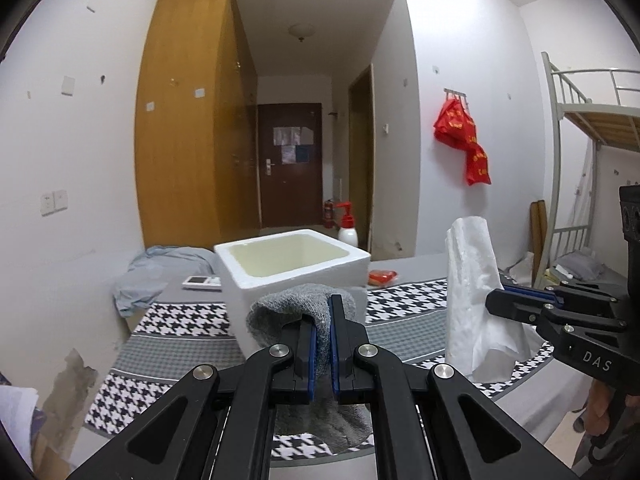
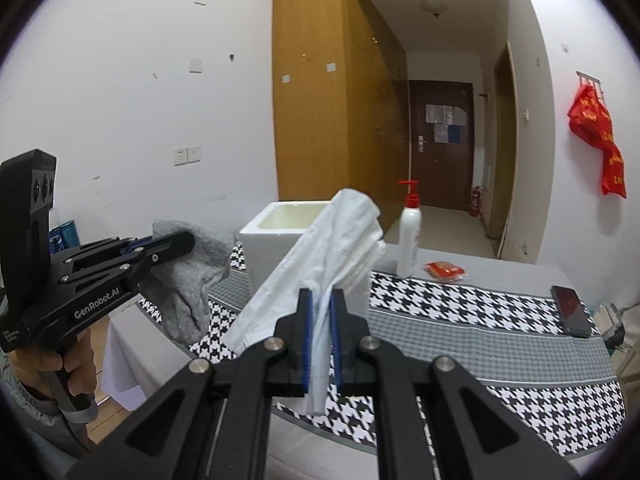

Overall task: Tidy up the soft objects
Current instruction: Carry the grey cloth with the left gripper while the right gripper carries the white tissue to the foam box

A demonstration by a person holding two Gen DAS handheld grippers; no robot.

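Soft objects under inspection number two, both held in the air above a table covered by a black-and-white houndstooth and grey patterned cloth [image 2: 460,312]. The grey knitted fabric item [image 1: 296,304] is clamped between the blue pads of the left gripper [image 1: 322,332], whose jaws are closed tight on it; the fabric folds over the left finger and hangs below the jaws. The white thin cloth [image 2: 320,256], rolled loosely into a long bundle, is pinched between the blue pads of the right gripper [image 2: 320,332], jaws likewise closed on it, with the upper end tilted up and to the right and a short tail below. A white foam box [image 1: 296,268], open at the top, stands on the table just beyond both items. In the right wrist view a white pump bottle with red dispenser [image 2: 409,236] stands upright right of the box, a small red packet [image 2: 445,270] lies near it, and a dark phone [image 2: 571,310] lies flat toward the table's right edge. A person's hand [image 2: 76,368] grips the left tool's handle.
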